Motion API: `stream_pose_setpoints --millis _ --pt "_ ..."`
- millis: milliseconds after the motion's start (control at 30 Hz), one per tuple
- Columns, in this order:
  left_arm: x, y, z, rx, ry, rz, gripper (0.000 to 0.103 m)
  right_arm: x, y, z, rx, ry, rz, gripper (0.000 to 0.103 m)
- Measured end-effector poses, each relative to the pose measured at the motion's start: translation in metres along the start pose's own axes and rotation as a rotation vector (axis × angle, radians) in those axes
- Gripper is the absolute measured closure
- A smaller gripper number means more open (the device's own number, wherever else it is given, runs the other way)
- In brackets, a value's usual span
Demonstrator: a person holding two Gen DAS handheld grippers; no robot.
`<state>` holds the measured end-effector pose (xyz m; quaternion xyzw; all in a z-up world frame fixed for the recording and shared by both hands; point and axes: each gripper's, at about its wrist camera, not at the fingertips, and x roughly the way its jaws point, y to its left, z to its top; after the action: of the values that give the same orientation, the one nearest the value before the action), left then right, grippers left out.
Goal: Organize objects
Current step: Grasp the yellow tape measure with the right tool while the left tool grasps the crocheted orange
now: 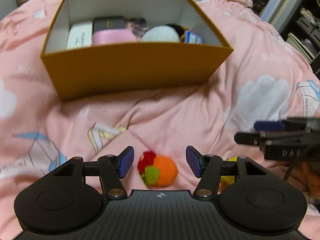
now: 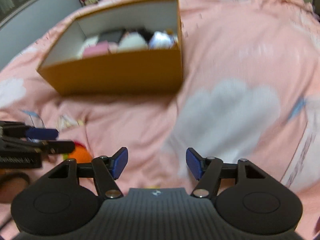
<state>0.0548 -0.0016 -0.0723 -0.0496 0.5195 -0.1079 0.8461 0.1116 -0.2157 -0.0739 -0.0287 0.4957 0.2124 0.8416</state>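
- Left wrist view: left gripper [image 1: 160, 163] jaws released, straddling the crocheted orange fruit [image 1: 159, 170] on the pink bed cover [image 1: 180, 110], pads not touching it.
- Sharp look into the mustard box [image 1: 138, 68] too: white case, pink pouch, fluffy ball.
- Right wrist view: right gripper [image 2: 157, 163] jaws released over bare cover; fruit mostly hidden at the left edge.

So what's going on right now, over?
Left gripper open, straddling the crocheted orange fruit on the pink quilt. Right gripper open, empty. Yellow box beyond, partly filled. Nothing in the way.
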Motion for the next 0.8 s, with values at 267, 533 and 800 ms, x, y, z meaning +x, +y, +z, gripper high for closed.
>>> stream_pose_setpoints --millis 267,533,800 --pt "0.004 0.009 -0.011 -0.056 0.047 0.010 0.035 0.013 0.012 -0.017 -0.049 0.086 -0.009 0.042" --pt "0.006 0.010 -0.016 -0.057 0.084 -0.001 0.035 0.025 0.034 -0.032 -0.200 0.161 -0.041 0.045" --pt "0.008 0.009 -0.015 -0.059 0.096 -0.009 0.035 0.038 0.037 -0.037 -0.234 0.235 -0.037 0.045"
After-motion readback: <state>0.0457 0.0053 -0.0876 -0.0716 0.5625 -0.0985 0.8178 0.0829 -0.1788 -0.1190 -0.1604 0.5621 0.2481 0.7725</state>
